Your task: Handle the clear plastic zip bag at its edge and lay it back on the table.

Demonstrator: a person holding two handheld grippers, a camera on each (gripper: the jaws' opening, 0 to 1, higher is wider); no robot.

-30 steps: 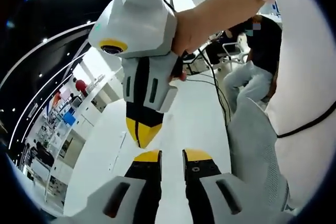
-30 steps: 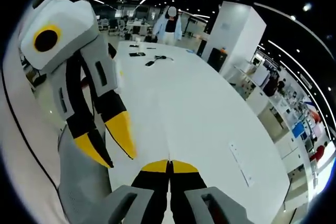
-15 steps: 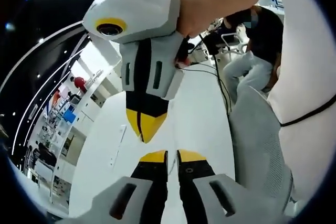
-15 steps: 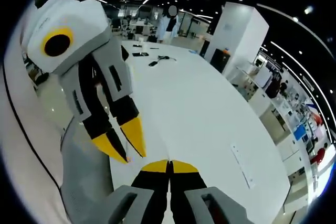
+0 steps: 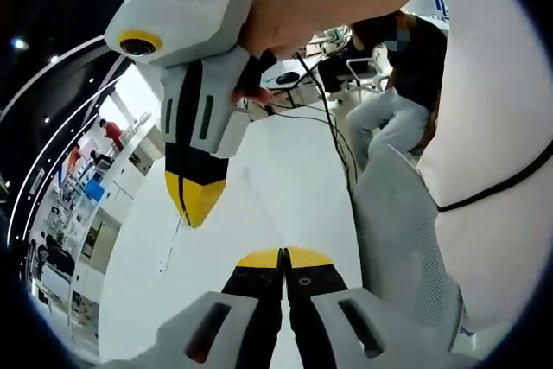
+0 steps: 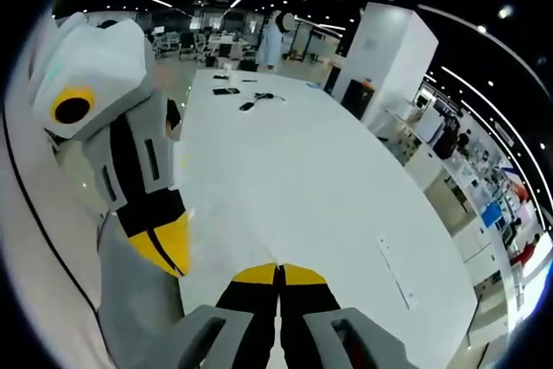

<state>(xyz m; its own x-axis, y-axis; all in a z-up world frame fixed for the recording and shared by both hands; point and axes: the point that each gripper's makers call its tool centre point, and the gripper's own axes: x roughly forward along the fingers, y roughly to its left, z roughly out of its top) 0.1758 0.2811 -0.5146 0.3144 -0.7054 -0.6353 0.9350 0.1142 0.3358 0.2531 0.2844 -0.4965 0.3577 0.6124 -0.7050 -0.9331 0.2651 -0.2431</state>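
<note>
Left gripper view: two hand-held grippers (image 5: 283, 257) (image 5: 195, 205).

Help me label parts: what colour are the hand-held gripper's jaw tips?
Yellow, clearest on the left hand-held gripper in the left gripper view.

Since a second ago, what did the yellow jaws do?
The left gripper closed its jaws: a gap a second ago, tips together now. No bag is discernible between them. The right gripper stayed shut, and the white table looks the same.
</note>
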